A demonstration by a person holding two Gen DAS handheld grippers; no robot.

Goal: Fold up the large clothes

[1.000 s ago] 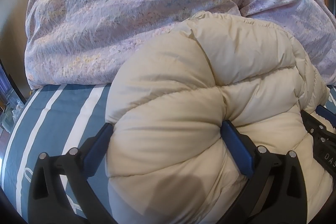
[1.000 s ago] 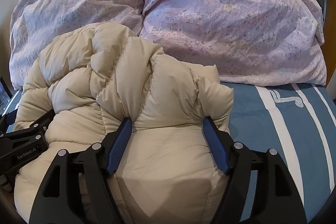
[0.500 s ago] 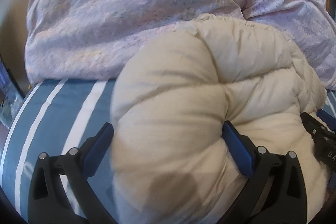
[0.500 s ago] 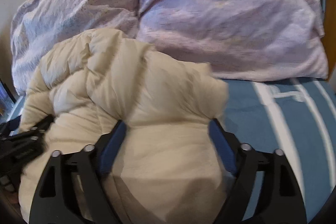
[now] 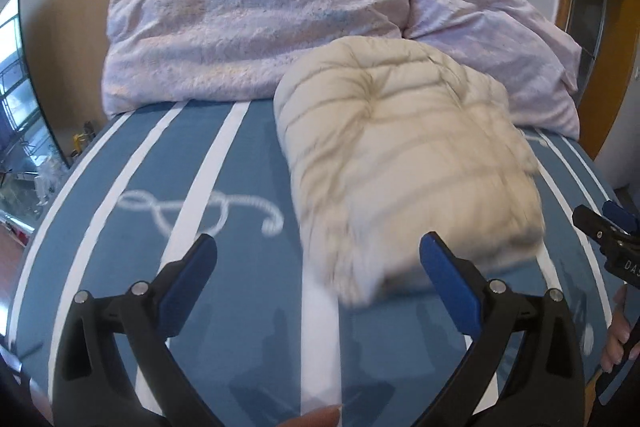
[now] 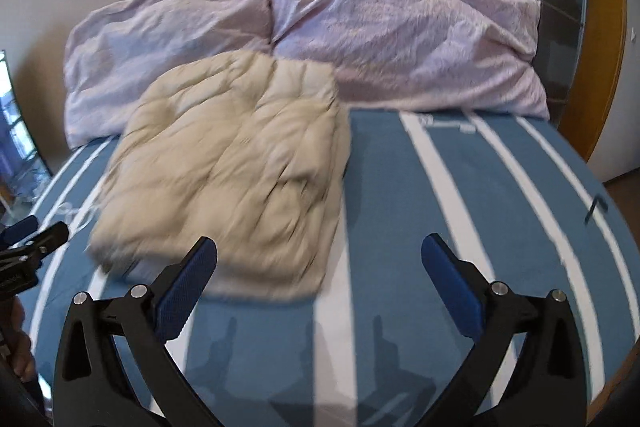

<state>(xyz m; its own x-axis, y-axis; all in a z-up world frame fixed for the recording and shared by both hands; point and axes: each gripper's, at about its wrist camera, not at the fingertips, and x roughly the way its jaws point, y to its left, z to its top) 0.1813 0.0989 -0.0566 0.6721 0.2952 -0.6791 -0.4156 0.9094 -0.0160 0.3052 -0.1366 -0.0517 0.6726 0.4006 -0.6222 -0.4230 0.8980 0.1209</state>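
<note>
The bed, covered by a blue sheet with white lengthwise stripes and a white rope-knot motif (image 5: 224,163), carries a folded cream quilted puffer jacket (image 5: 404,155) lying flat near its middle, its far edge touching a crumpled pale lilac duvet (image 6: 360,35) heaped across the head end.

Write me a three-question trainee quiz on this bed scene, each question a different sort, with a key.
1. True or false: the left hand-held gripper is clamped on the folded cream quilted down jacket.
2. Multiple choice: the jacket lies on A) a bare wooden floor, B) the blue bedsheet with white stripes, C) a chair.
3. Fill in: behind the jacket, at the head of the bed, is heaped a crumpled pale ____ duvet.

Key: 1 false, both it and the right hand-held gripper stand open with nothing between the fingers; 2 B; 3 lilac.
</note>
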